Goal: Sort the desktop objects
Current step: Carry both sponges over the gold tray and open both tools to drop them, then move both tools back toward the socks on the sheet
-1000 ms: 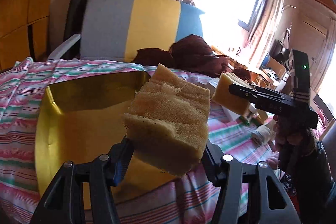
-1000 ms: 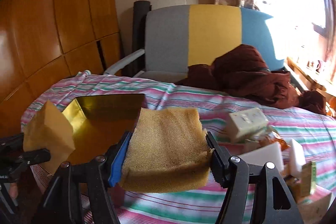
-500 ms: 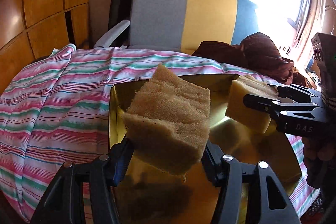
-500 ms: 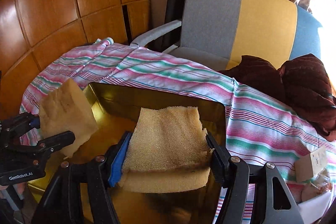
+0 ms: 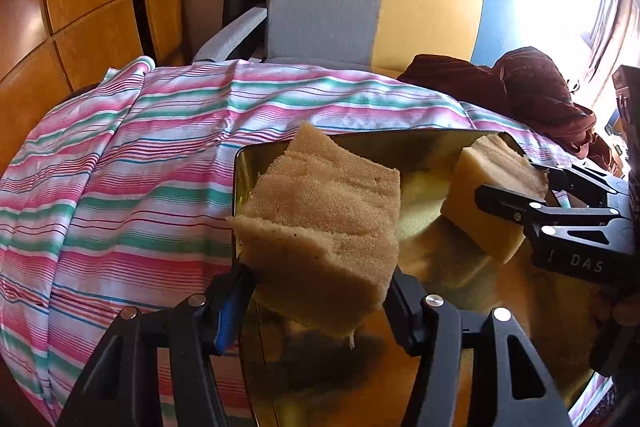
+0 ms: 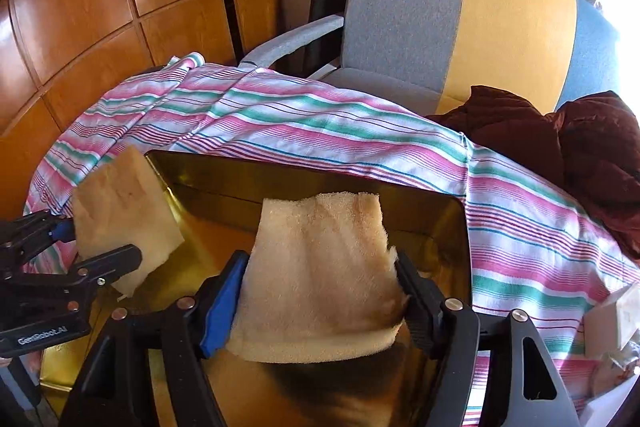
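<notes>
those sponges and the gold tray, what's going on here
A person holds a gripper in each hand, each clamped on a tan sponge. The left gripper grips its sponge and the right gripper grips the other sponge, both above the gold tray on the striped cloth. Neither sponge is released yet.

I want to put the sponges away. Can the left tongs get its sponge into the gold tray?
Probably yes. The left tongs already hold their sponge over the open tray, with nothing beneath blocking it.

Gold tray (image 5: 400, 147) floor partly hidden behind sponges (image 5: 324, 223).
</notes>
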The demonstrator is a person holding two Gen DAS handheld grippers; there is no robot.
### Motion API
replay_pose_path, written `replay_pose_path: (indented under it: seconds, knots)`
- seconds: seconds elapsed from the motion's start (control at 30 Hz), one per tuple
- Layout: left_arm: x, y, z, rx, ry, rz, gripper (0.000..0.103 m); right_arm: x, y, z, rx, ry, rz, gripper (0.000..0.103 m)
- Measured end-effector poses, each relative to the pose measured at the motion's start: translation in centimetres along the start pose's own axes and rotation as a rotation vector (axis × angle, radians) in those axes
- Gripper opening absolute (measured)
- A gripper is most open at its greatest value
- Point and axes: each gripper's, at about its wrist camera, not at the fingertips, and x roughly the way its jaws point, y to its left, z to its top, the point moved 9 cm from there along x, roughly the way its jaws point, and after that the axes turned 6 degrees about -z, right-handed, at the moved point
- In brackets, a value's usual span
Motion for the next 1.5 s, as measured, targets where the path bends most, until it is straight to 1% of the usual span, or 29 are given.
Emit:
replay_pose_path:
  seconds: [0.1, 0.23, 0.3, 0.47, 0.57, 0.73, 0.83, 0.9, 1.07, 1.13, 1.23, 1.43, 1.5]
  knots:
    - [-0.1, -0.2, 0.0, 0.005, 0.004, 0.010, 0.062, -0.4, -0.3, -0.1, 0.011, -0.019, -0.005, 0.076]
    - [-0.3, -0.2, 0.1, 0.007, 0.013, -0.003, 0.063, -1.7, -0.7, -0.2, 0.034, -0.052, 0.007, 0.076]
    - [-0.9, -0.3, 0.3, 0.016, 0.001, -0.004, 0.065, -2.5, -0.8, -0.2, 0.039, -0.074, 0.010, 0.077]
    - [-2.5, -0.3, 0.2, 0.025, -0.020, 0.003, 0.065, -5.0, -1.1, -0.9, 0.065, -0.122, 0.020, 0.079]
    - [-3.9, -0.3, -0.4, 0.017, -0.050, 0.006, 0.065, -6.6, -1.4, -2.0, 0.079, -0.148, 0.017, 0.080]
    - [-5.8, -1.4, -1.7, 0.004, -0.078, -0.056, 0.062, -9.7, -2.0, -3.9, 0.099, -0.198, 0.006, 0.081]
    - [-5.8, -2.7, -2.6, 0.023, -0.065, -0.081, 0.062, -11.6, -2.3, -5.3, 0.108, -0.221, -0.002, 0.082]
    - [-5.4, -3.4, -2.9, 0.033, -0.057, -0.081, 0.062, -13.0, -2.6, -6.3, 0.110, -0.239, -0.012, 0.083]
    - [-5.7, -4.9, -3.4, 0.025, -0.076, -0.106, 0.062, -16.9, -5.0, -9.9, 0.139, -0.279, -0.056, 0.086]
    - [-6.5, -6.4, -3.6, 0.042, -0.101, -0.124, 0.062, -18.3, -6.5, -11.7, 0.174, -0.287, -0.077, 0.086]
    - [-7.9, -10.0, -4.3, 0.095, -0.129, -0.186, 0.062, -20.3, -9.1, -14.9, 0.232, -0.292, -0.118, 0.086]
    - [-9.7, -19.8, -6.6, 0.240, -0.126, -0.377, 0.063, -24.2, -15.3, -21.8, 0.326, -0.275, -0.283, 0.088]
    - [-9.9, -23.5, -7.6, 0.303, -0.111, -0.443, 0.063, -25.8, -17.5, -22.9, 0.378, -0.291, -0.324, 0.088]
